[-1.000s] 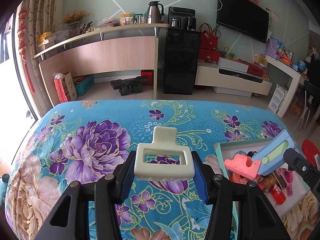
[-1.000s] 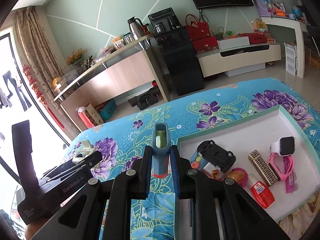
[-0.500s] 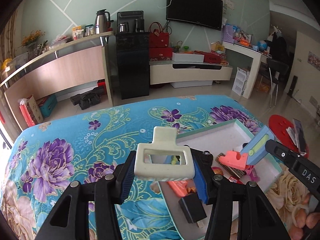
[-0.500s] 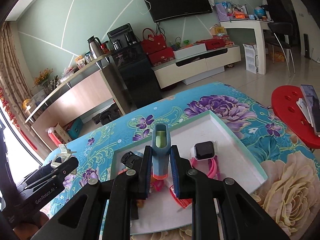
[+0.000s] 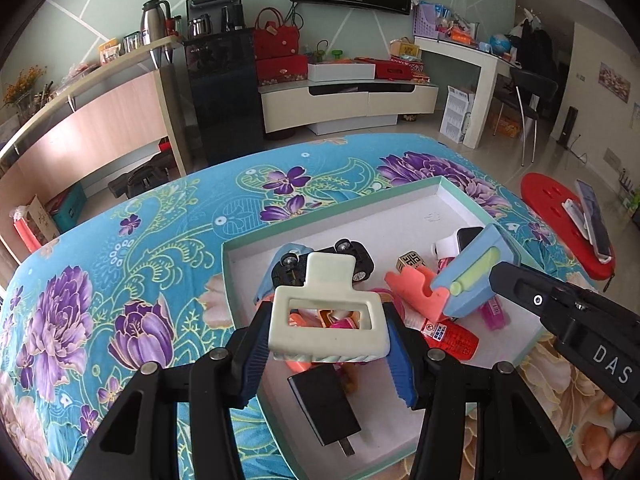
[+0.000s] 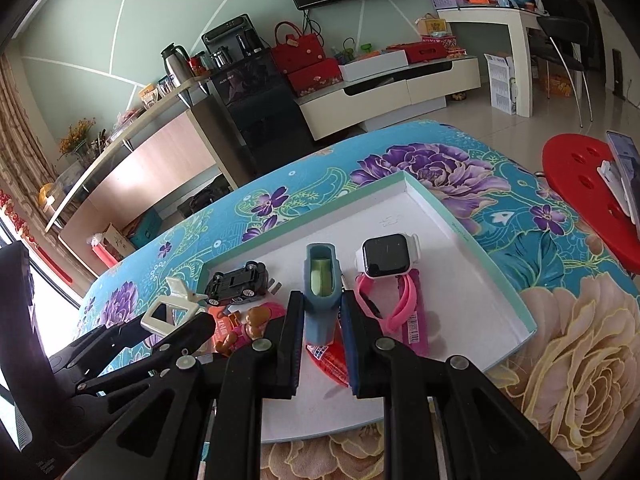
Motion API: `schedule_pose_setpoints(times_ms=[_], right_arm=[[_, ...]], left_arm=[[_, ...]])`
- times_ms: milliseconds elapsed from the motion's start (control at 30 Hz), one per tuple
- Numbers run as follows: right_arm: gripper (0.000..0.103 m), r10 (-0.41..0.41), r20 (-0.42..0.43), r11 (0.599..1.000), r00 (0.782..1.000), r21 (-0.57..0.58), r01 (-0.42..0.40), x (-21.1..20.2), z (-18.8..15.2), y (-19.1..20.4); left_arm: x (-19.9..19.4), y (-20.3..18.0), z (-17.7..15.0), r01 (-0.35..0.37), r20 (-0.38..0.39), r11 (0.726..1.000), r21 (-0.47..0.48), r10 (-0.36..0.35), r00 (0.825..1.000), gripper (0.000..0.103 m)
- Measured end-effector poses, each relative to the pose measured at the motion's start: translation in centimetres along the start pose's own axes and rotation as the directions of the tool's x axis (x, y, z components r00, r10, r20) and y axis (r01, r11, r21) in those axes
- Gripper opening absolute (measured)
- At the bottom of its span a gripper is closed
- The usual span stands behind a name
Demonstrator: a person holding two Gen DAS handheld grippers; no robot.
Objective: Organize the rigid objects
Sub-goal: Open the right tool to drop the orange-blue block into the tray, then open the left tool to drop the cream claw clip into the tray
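Left gripper (image 5: 329, 334) jaws clamp white clip (image 5: 328, 312), right gripper (image 6: 322, 334) jaws clamp blue tool (image 6: 321, 292); I lower both w/ care onto bare tray (image 6: 460, 280) spots, then release.

Hidden behind the cream rectangular plastic clip (image 5: 328, 312) — most of the upside-down black toy car (image 5: 356, 258). Covered at 6 o'clock by the blue-padded right gripper (image 6: 322, 340) — lower half of the red-labelled small bottle (image 6: 332, 362). Cut off at 3 o'clock: red round stool (image 6: 592, 192).
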State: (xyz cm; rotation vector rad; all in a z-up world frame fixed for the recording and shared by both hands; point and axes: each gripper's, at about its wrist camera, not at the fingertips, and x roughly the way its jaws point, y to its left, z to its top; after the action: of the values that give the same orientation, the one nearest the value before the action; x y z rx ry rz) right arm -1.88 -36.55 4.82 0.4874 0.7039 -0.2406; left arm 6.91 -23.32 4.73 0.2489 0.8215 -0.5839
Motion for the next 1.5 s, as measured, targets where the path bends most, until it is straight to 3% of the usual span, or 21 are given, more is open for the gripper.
schedule_pose_setpoints(times_ms=[300, 700, 833, 1000, 1133, 1300, 1367, 1500], right_arm=[[0.019, 0.011, -0.067, 1.000, 0.998, 0.021, -0.009, 2.2, -0.8, -0.7], [0.021, 0.000, -0.089, 1.000, 0.996, 0.010, 0.001, 2.6, -0.9, -0.8], [0.022, -0.019, -0.101, 1.000, 0.995, -0.001, 0.019, 2.6, -1.0, -0.8], [0.023, -0.044, -0.118, 0.999, 0.992, -0.029, 0.041, 2.6, -1.3, -0.5], [0.031, -0.053, -0.131, 0.998, 0.990, -0.036, 0.048, 2.5, -1.7, -0.4], [0.035, -0.067, -0.138, 0.997, 0.988, -0.052, 0.061, 2.2, -2.3, -0.4], [0.046, -0.073, -0.139, 0.996, 0.988, -0.055, 0.066, 2.1, -2.4, -0.4], [0.047, -0.083, -0.143, 0.995, 0.986, -0.074, 0.073, 2.0, -2.7, 0.0]], left_arm=[[1.6, -0.6, -0.6, -0.008, -0.049, 1.000, 0.011, 0.009, 0.999, 0.056], [2.7, -0.5, -1.0, -0.010, -0.083, 1.000, -0.003, 0.010, 0.996, 0.056], [2.3, -0.3, -0.9, -0.014, -0.086, 1.000, -0.010, 0.013, 0.996, 0.065], [1.1, 0.1, -1.2, -0.017, -0.077, 1.000, -0.026, 0.015, 0.997, 0.069], [0.2, 0.9, -1.4, -0.040, -0.064, 0.998, -0.051, 0.037, 0.997, 0.069], [-0.8, 2.2, -1.7, -0.072, -0.043, 0.993, -0.091, 0.068, 0.997, 0.069], [-1.1, 2.6, -2.0, -0.077, -0.038, 0.992, -0.100, 0.073, 0.997, 0.069], [-1.5, 3.4, -2.7, -0.095, -0.045, 0.988, -0.120, 0.090, 0.995, 0.069]])
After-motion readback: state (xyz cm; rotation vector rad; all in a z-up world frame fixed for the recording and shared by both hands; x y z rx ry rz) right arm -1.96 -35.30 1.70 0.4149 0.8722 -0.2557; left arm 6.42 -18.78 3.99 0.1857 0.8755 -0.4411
